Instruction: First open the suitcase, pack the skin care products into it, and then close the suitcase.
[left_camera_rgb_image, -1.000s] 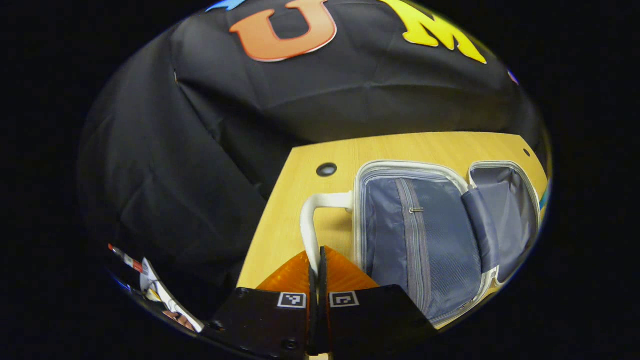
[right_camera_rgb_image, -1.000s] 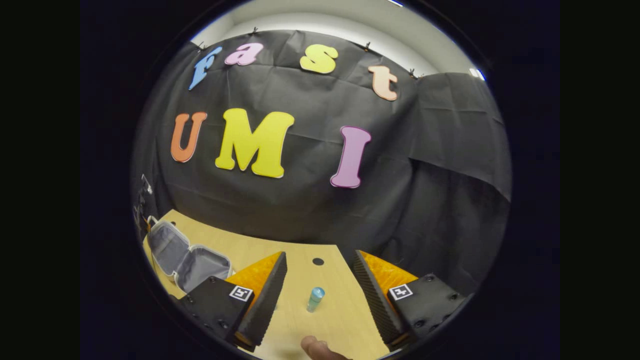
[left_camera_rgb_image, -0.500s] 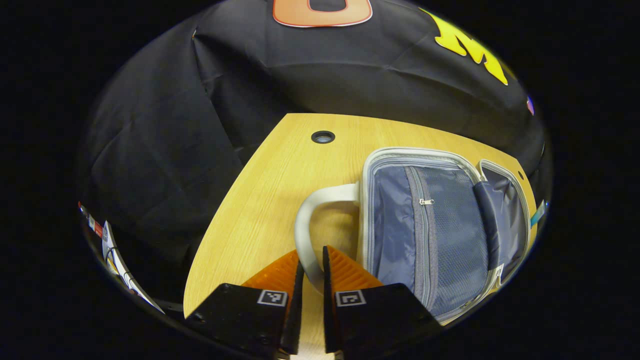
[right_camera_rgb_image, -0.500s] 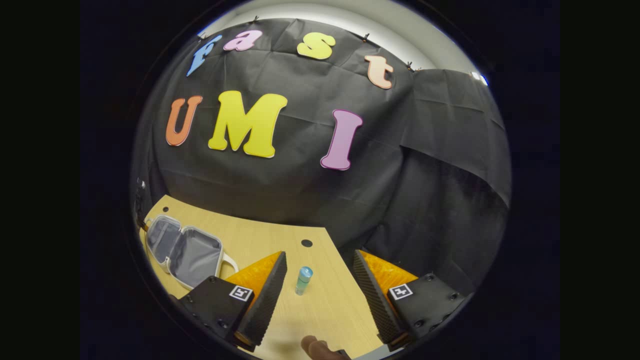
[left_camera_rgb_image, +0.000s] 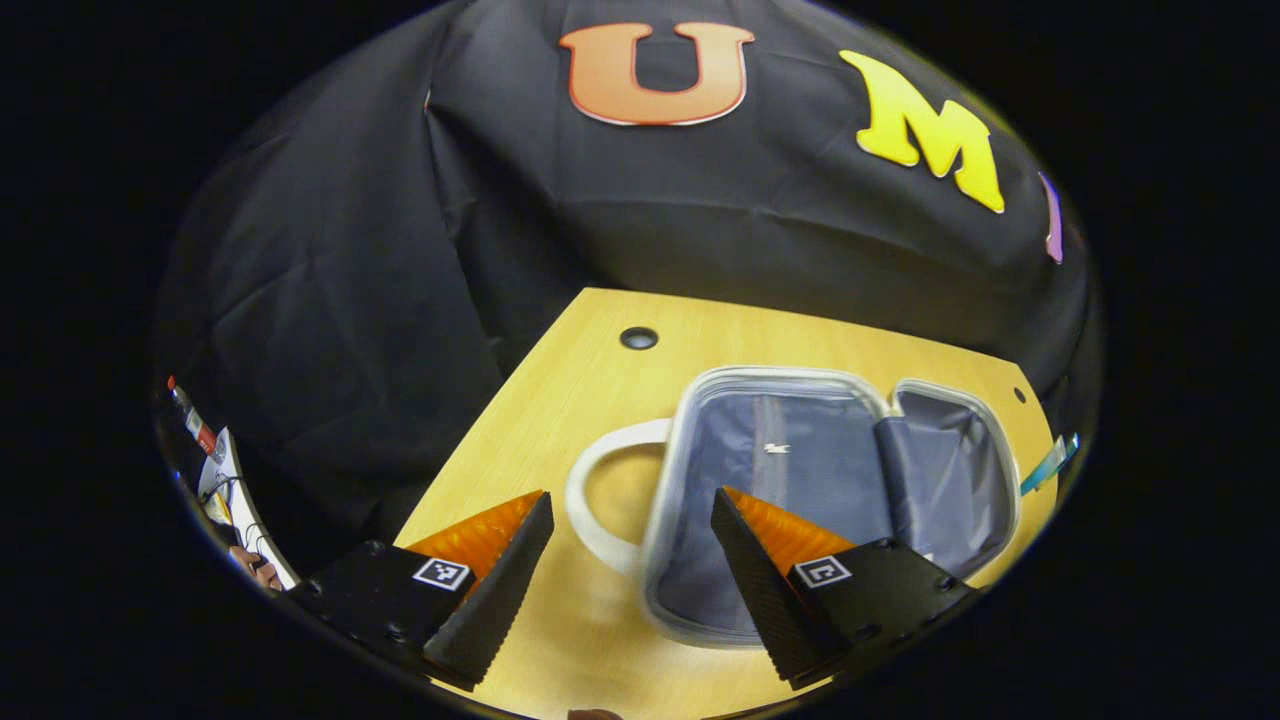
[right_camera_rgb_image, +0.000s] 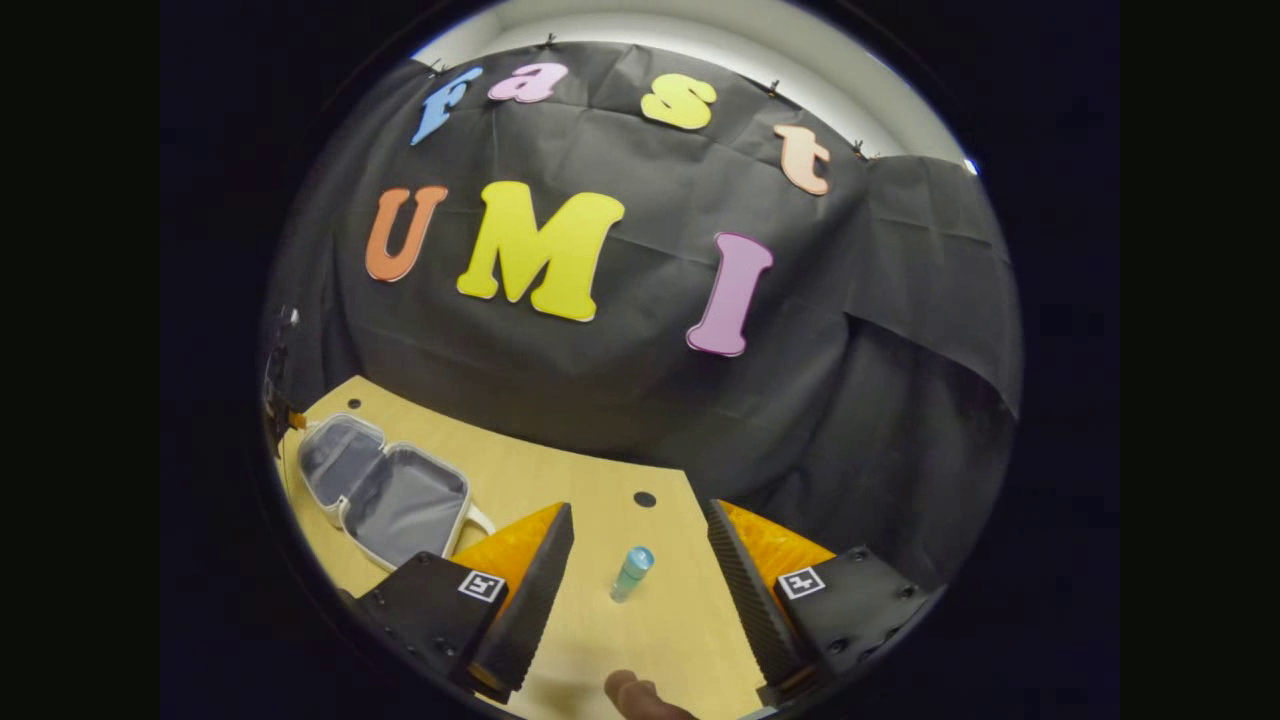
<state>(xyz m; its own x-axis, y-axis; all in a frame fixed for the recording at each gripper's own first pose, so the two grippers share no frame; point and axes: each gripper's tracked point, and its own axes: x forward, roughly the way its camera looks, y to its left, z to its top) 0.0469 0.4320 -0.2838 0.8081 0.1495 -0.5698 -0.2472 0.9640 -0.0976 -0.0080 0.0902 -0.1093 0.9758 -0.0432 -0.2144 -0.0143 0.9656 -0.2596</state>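
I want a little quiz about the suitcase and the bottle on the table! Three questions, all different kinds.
1. True or false: the small white suitcase with grey lining lies open on the wooden table.
2. Which gripper has the small blue-capped bottle standing ahead, between its fingers? A) left gripper B) right gripper
3. Fill in: both grippers are ____.

Key: 1 true; 2 B; 3 open.

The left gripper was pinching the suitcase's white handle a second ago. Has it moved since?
Yes. The left gripper has opened and let go of the white handle, which now lies on the table between its spread fingers.
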